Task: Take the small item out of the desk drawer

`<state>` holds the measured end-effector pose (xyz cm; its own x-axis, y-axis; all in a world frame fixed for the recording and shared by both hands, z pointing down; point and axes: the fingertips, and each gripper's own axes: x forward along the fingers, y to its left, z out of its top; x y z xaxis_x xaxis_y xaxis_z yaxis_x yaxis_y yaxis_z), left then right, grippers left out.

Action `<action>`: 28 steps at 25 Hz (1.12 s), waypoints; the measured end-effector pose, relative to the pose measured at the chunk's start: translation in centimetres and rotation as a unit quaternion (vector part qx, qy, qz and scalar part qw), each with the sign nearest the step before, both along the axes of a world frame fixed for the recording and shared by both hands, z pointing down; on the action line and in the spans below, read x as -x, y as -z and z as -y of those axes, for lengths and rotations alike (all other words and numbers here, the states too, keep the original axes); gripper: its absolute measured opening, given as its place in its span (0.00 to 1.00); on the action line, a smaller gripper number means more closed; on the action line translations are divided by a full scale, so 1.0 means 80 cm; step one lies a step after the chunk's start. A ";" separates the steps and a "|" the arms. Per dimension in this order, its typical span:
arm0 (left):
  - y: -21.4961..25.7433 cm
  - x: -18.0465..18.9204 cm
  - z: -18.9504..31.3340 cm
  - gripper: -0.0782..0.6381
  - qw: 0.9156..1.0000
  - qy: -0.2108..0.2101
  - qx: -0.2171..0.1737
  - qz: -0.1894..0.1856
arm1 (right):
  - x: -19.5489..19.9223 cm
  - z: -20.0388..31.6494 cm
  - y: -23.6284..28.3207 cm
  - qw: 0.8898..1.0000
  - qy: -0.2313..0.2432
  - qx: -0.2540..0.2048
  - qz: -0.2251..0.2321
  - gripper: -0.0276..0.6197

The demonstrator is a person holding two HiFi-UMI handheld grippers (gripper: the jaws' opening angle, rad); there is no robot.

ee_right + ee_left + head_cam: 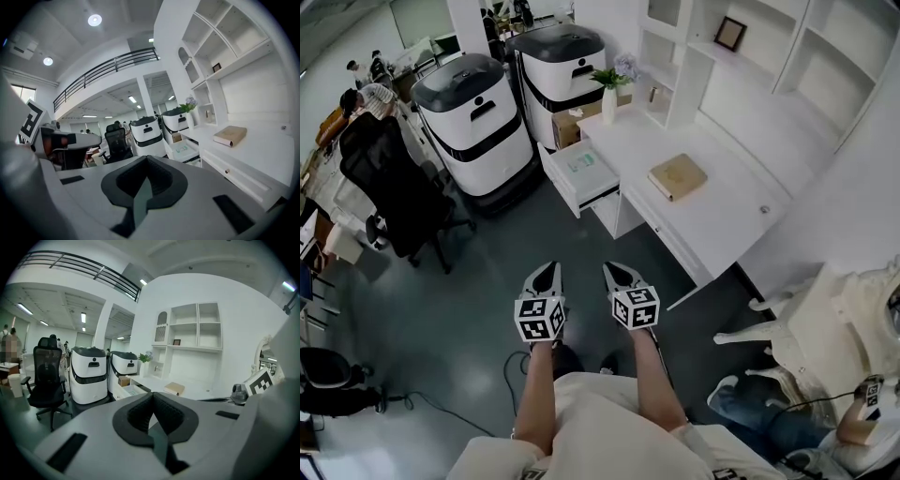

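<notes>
Well ahead of our left claw (549, 270) and right claw (612, 270), both clenched empty, the drawer (565, 184) stands open.

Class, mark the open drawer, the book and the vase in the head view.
open drawer (560, 186): head view, front wall
book (678, 176): head view, cover's middle
vase (609, 105): head view, white body

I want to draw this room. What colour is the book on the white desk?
Light tan, like cardboard. The head view shows the book best.
</notes>
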<state>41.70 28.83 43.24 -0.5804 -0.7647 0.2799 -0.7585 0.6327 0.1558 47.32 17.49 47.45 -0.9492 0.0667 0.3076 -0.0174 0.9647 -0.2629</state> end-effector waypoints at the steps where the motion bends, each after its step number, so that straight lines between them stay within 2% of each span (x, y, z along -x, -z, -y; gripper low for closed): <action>1: 0.001 -0.002 0.000 0.13 1.000 0.000 -0.002 -0.002 | -0.001 0.000 0.002 1.000 0.003 0.000 0.004 0.08; 8: -0.011 0.003 -0.006 0.13 1.000 -0.009 -0.006 -0.022 | 0.002 0.004 -0.008 0.999 0.007 0.032 0.011 0.08; 11: -0.012 0.023 -0.006 0.13 1.000 0.000 -0.007 -0.013 | 0.011 0.008 -0.009 0.998 0.013 0.051 0.023 0.08; 17: 0.000 0.081 0.006 0.13 0.999 0.016 -0.044 -0.007 | 0.047 0.035 -0.014 0.998 0.002 0.056 0.022 0.08; 24: -0.011 0.165 0.042 0.13 1.000 0.001 -0.025 0.002 | 0.121 0.070 -0.027 0.998 0.002 0.058 0.008 0.08; 28: -0.009 0.234 0.068 0.13 0.999 0.001 -0.037 -0.002 | 0.181 0.090 -0.030 0.998 0.008 0.055 0.002 0.08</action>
